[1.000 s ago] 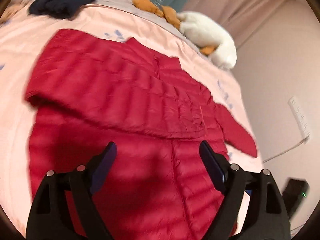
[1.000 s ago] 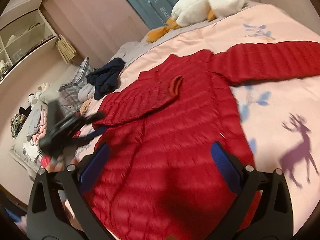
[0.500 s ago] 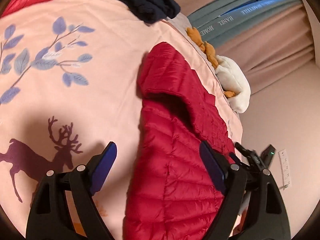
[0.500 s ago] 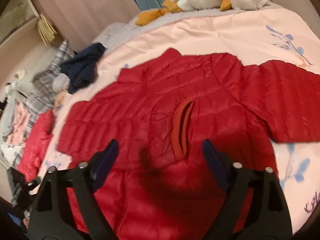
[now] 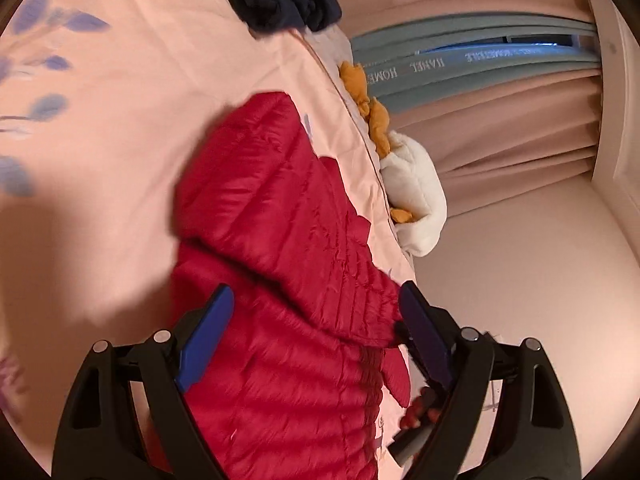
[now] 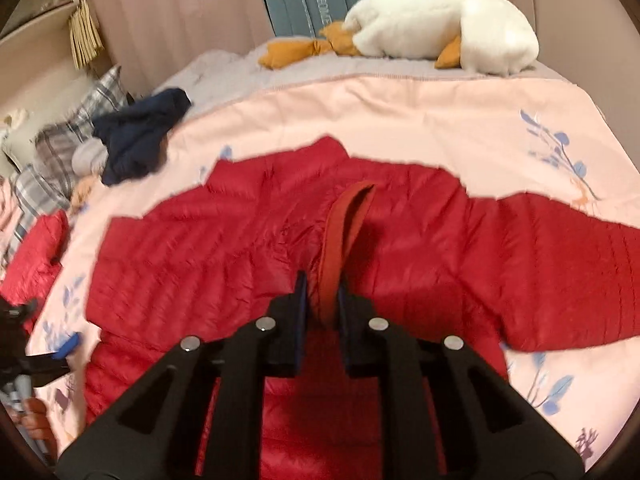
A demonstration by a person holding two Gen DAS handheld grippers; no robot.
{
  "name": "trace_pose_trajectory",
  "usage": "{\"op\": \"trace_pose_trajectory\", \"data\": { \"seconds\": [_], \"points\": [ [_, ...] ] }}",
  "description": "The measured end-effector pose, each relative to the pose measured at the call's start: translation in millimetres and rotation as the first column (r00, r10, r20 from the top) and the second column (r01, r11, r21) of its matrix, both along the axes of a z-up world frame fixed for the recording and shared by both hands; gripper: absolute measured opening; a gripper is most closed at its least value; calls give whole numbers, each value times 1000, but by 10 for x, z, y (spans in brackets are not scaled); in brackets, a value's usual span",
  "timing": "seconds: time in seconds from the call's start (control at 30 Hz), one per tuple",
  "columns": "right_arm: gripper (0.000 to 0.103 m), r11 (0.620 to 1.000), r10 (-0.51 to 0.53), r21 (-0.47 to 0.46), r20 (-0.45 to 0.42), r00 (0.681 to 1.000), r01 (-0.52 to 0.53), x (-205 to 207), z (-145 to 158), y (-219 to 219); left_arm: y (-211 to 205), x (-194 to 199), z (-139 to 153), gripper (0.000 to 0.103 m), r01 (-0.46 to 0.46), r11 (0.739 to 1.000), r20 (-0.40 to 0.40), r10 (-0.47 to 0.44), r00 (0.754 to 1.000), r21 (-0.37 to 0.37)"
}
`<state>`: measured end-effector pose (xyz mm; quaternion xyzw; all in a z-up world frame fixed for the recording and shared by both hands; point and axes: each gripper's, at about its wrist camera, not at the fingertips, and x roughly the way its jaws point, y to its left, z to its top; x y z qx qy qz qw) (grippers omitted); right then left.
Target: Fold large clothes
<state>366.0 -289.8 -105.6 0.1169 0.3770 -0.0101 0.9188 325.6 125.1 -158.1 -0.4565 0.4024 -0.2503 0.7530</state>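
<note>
A red quilted puffer jacket (image 6: 440, 248) lies spread on the pink bedspread (image 6: 400, 120), one sleeve folded across its body, the other stretched right. My right gripper (image 6: 322, 292) is shut on the folded sleeve's cuff (image 6: 348, 220) at the jacket's middle. In the left wrist view the jacket (image 5: 288, 280) runs up the frame. My left gripper (image 5: 316, 336) is open and empty just above its left side. The left gripper also shows at the left edge of the right wrist view (image 6: 60, 350).
A white and orange plush goose (image 6: 432, 28) lies at the head of the bed. A dark navy garment (image 6: 140, 136) and plaid pillows (image 6: 60, 148) lie at the far left, with another red garment (image 6: 36, 248) beside them. Curtains (image 5: 500, 120) hang behind the bed.
My right gripper has moved down onto the folded sleeve's cuff and shut on it. My left gripper has swung over toward the jacket's left side and stays open.
</note>
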Motion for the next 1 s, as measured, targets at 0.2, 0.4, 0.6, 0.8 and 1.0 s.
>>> {"op": "trace_pose_trajectory", "data": {
  "seconds": [0.2, 0.4, 0.6, 0.8, 1.0],
  "points": [
    [13, 1000, 4, 18, 58, 998, -5, -115, 197, -112, -148, 353, -144, 85, -68, 993, -47, 73, 996, 98],
    [13, 999, -38, 13, -33, 999, 38, -164, -199, -322, 19, 439, -282, 85, -159, 975, -80, 173, 982, 158],
    [15, 998, -52, 29, -138, 989, 56, -140, -616, -454, 251, 424, -282, 85, -186, 960, -75, 205, 976, 208],
    [38, 994, -104, -52, -63, 993, 101, -258, -328, -498, 334, 396, -109, 85, -146, 937, -49, 170, 984, 318],
    [44, 997, 14, -77, 4, 1000, -14, -215, -105, -192, -6, 447, 251, 85, -73, 910, 59, 54, 997, 408]
  ]
}}
